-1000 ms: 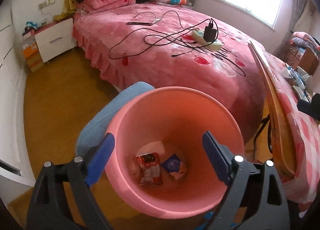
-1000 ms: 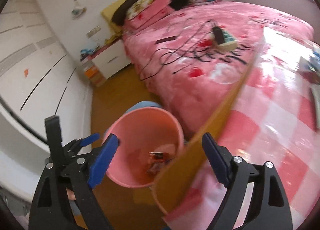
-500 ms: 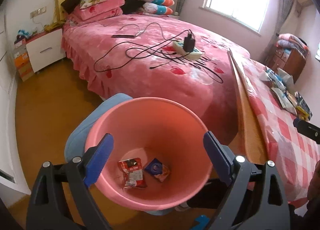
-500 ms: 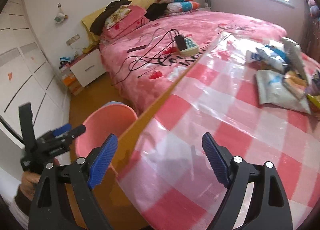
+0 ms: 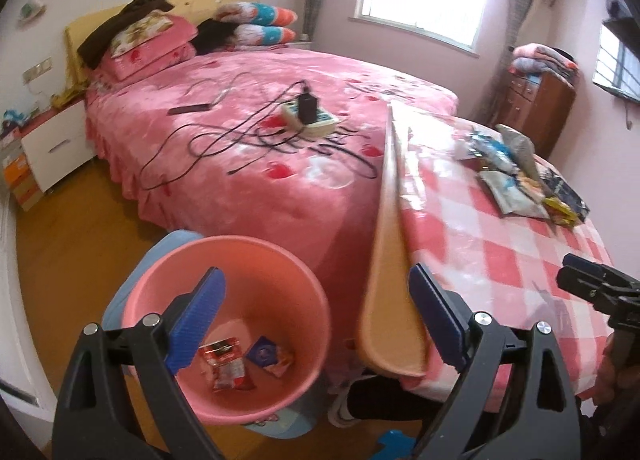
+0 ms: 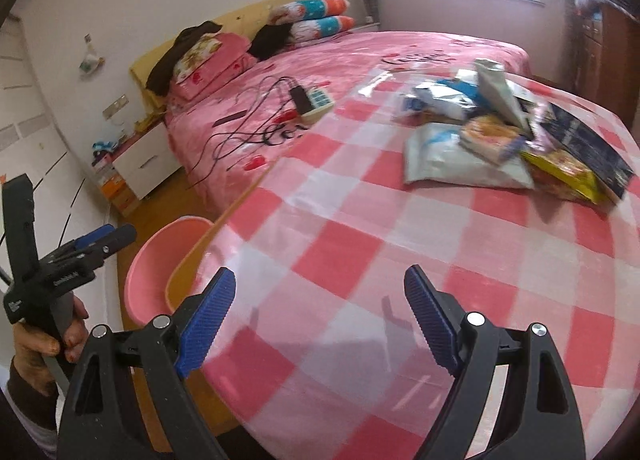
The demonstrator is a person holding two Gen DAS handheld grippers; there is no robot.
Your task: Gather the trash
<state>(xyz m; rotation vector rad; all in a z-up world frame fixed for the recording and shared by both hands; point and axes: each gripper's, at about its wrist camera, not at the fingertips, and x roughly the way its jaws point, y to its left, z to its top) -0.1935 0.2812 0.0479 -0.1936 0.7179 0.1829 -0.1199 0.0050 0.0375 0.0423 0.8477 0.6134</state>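
The right claw (image 6: pixel 316 324) hangs wide open over the near part of the desk (image 6: pixel 360 252), nothing between its blue pads, which cast shadows on the pink-and-white checked cloth just below. Beyond it and to its right, well apart, a heap of trash (image 6: pixel 504 135) lies on the far side of the desk: white, silver, yellow and dark wrappers piled together and overlapping. To the left of this claw, past the desk's wooden edge and lower down, the pink bin (image 6: pixel 160 272) stands on the floor, partly hidden by that edge. The left claw (image 5: pixel 316 324) is also open and empty; its left pad sits over the bin's (image 5: pixel 224 324) mouth and its right pad over the desk's (image 5: pixel 492 244) near corner. Inside the bin, just below and between the pads, lie a red wrapper (image 5: pixel 228 364) and a blue packet (image 5: pixel 268 356), side by side on the bottom. From the right wrist view, the left claw (image 6: pixel 116 236) shows at the left margin, held by a hand (image 6: pixel 44 344) in a dark sleeve. From the left wrist view, the trash (image 5: pixel 520 175) sits far ahead to the right. Farther off, beyond bin and desk, a pink bed (image 5: pixel 260 139) carries a power strip (image 5: pixel 308 119) with black cables spread around it, and pillows at the headboard.
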